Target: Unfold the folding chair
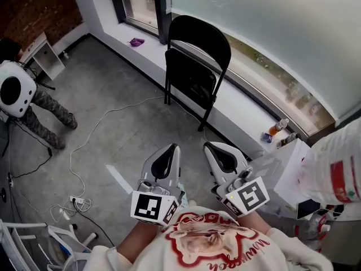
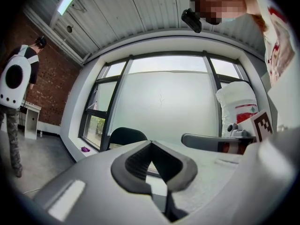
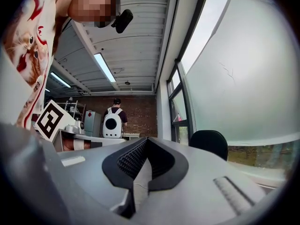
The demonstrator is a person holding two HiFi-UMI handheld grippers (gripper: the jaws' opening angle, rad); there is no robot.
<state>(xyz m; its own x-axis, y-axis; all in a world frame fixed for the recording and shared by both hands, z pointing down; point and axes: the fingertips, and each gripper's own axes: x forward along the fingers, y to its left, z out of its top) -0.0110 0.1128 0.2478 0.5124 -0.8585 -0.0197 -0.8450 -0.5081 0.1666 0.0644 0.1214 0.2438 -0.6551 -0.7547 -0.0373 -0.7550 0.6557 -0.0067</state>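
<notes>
Black metal folding chair [image 1: 194, 66] leans folded against white window ledge [image 1: 254, 84]; left gripper [image 1: 171, 149] and right gripper [image 1: 213, 147], both clenched empty, point toward it.

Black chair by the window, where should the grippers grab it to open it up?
Probably the rounded top of the backrest with one gripper and the folded-up seat with the other, coming from the room side. The folding chair stands flat with its back toward the window ledge, so only this face is free. The left gripper and right gripper are shut now.
</notes>
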